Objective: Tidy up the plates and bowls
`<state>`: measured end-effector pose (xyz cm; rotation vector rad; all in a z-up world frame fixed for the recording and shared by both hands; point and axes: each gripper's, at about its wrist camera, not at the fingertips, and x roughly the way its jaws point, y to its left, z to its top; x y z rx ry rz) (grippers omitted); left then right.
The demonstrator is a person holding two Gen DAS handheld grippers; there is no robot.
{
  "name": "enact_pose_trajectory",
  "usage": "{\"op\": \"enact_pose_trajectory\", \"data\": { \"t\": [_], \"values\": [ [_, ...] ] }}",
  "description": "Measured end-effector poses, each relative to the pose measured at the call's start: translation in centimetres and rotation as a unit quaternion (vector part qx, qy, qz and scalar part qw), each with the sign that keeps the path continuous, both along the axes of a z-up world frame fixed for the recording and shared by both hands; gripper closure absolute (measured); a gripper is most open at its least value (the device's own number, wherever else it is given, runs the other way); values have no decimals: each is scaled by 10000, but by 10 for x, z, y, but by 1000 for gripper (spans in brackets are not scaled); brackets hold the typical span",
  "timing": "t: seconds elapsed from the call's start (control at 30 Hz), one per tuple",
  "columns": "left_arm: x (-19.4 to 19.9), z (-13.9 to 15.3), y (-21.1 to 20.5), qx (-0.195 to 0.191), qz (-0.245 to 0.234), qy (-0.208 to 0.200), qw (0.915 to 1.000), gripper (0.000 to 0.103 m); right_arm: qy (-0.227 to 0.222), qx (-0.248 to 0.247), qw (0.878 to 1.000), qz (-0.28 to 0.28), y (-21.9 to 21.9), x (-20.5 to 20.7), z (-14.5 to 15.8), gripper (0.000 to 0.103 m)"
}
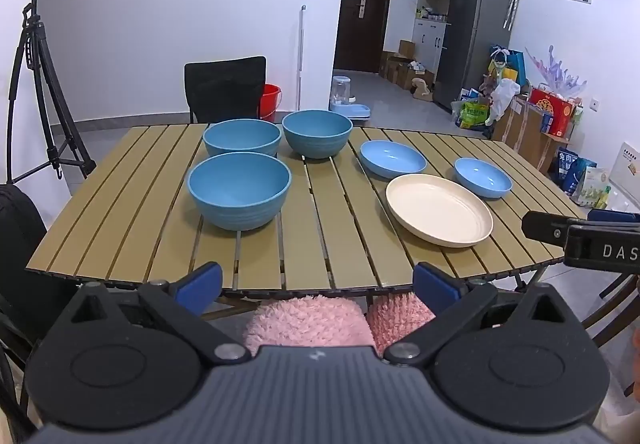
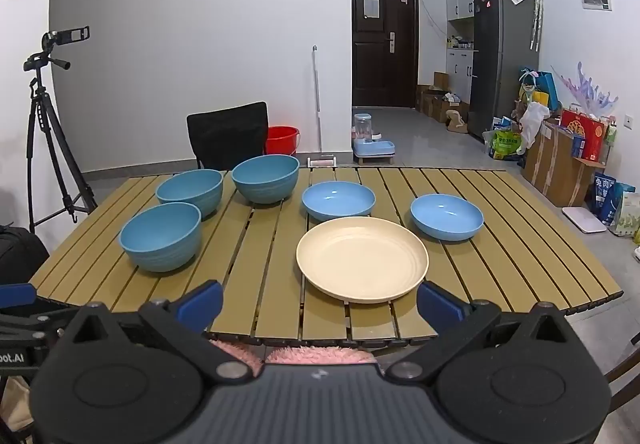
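Three deep blue bowls stand on the left half of the slatted table (image 1: pixel 320 244): a near one (image 1: pixel 239 190) (image 2: pixel 161 235), a back-left one (image 1: pixel 242 137) (image 2: pixel 190 191) and a back-right one (image 1: pixel 317 133) (image 2: pixel 266 178). On the right lie two shallow blue plates (image 1: pixel 393 158) (image 2: pixel 338 200), (image 1: pixel 483 177) (image 2: pixel 447 216) and a cream plate (image 1: pixel 439 209) (image 2: pixel 362 258). My left gripper (image 1: pixel 318 286) is open and empty at the table's near edge. My right gripper (image 2: pixel 320 304) is open and empty just before the cream plate.
A black chair (image 1: pixel 226 86) stands behind the table, with a red bucket (image 1: pixel 271 100) beside it. A camera tripod (image 1: pixel 36 84) stands at the left. Boxes and bags (image 1: pixel 532 116) crowd the right wall. Pink slippers (image 1: pixel 308 324) show under the table edge.
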<state>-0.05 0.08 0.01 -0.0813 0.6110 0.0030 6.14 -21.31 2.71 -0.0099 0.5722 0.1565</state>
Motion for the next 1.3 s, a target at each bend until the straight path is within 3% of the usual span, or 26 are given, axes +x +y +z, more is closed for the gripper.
{"op": "enact_pose_trajectory", "data": {
  "t": [1.3],
  "values": [
    [2, 9, 1, -4, 17, -46, 10000, 0, -19, -12, 10000, 32, 5, -2, 4, 0]
  ]
}}
